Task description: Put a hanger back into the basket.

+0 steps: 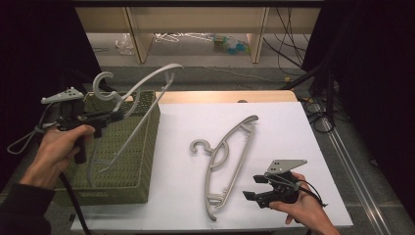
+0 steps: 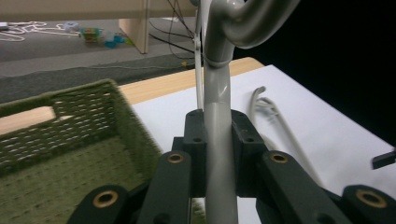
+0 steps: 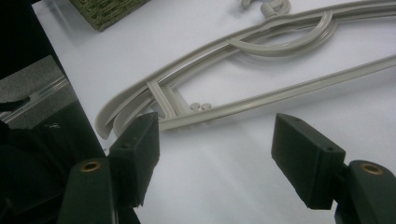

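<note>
My left gripper [image 1: 117, 113] is shut on a grey plastic hanger [image 1: 142, 85] just below its hook, and holds it in the air above a green woven basket [image 1: 142, 147]. In the left gripper view the hanger's neck [image 2: 218, 140] is clamped between the pads of the left gripper [image 2: 218, 135], with the basket [image 2: 70, 135] below. A second grey hanger [image 1: 230, 156] lies flat on the white table top [image 1: 284, 132]. My right gripper [image 1: 253, 187] stands open just right of that hanger's near end. In the right gripper view this hanger [image 3: 261, 42] lies beyond the open right gripper [image 3: 215, 154].
The basket sits at the table's left edge. Behind the table a wooden strip [image 1: 225, 96] runs along its far side. Beyond it are wooden shelf legs [image 1: 137, 39], cables [image 1: 288, 49] and small items on the floor [image 1: 230, 44].
</note>
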A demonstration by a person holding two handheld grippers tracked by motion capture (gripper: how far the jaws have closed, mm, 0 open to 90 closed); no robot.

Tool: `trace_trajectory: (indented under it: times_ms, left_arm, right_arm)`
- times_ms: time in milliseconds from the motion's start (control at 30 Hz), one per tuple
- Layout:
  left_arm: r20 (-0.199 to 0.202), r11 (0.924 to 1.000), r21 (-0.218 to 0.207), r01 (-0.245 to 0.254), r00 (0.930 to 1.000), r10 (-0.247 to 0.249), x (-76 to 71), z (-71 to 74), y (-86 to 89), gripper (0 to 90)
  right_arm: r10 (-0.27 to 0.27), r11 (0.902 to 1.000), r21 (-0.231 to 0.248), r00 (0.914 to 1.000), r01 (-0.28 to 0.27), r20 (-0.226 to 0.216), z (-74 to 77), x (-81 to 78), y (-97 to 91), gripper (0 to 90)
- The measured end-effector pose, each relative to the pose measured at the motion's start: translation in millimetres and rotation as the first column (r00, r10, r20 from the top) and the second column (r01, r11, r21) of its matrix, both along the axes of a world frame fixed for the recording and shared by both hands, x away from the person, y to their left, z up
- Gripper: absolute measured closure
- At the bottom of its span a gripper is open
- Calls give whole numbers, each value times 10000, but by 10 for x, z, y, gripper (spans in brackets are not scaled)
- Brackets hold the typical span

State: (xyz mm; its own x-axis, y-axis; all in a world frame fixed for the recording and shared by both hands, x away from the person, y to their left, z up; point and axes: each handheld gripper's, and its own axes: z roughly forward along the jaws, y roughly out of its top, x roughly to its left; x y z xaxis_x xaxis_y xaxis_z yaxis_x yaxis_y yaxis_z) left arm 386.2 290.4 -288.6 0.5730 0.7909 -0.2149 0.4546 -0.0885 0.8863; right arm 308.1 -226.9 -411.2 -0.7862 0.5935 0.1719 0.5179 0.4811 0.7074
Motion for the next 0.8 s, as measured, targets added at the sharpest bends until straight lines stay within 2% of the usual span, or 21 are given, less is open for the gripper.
trace_trajectory:
  times_ms: [67,167,233,267,300,433,467,533,700,800]
  left_arm:
    - [79,9999,160,-28,10000,27,14,-4,38,788]
    - [100,9991,373,-182,9998,179,57,-30,191,788]
    - [9,9990,381,-244,9997,244,91,-75,327,788]
    - [9,9990,381,-244,9997,244,91,-75,327,788]
    - [-21,9986,451,-277,9996,278,114,-118,424,788]
    - [-63,9972,625,-403,9991,408,147,-193,547,788]
    - [-66,9958,824,-387,9992,394,172,-239,617,788]
    - [-133,9957,849,-378,9991,391,183,-264,649,788]
    - [-227,9897,1367,-426,9987,461,243,-388,775,788]
    - [-391,9879,1508,-359,9983,423,255,-458,813,788]
  right_arm:
    - [23,10000,4,10000,-23,30,-2,1,-1,331]
    - [-26,10000,36,10000,26,-38,-4,0,-10,330]
    - [-43,10000,50,10000,43,-76,-8,0,-16,330]
    - [-34,10000,42,10000,34,-70,-11,0,-16,330]
    - [30,10000,4,10000,-30,35,-19,5,-17,330]
    - [3,10000,16,9999,-3,-107,-21,0,-7,330]
    - [5,10000,19,9999,-4,-112,-23,0,-5,330]
    - [45,10000,12,9999,-45,-123,-25,2,-5,330]
    - [52,10000,-30,10000,-53,-50,-34,9,-8,328]
    - [53,10000,-26,9998,-54,-200,-41,7,-5,326]
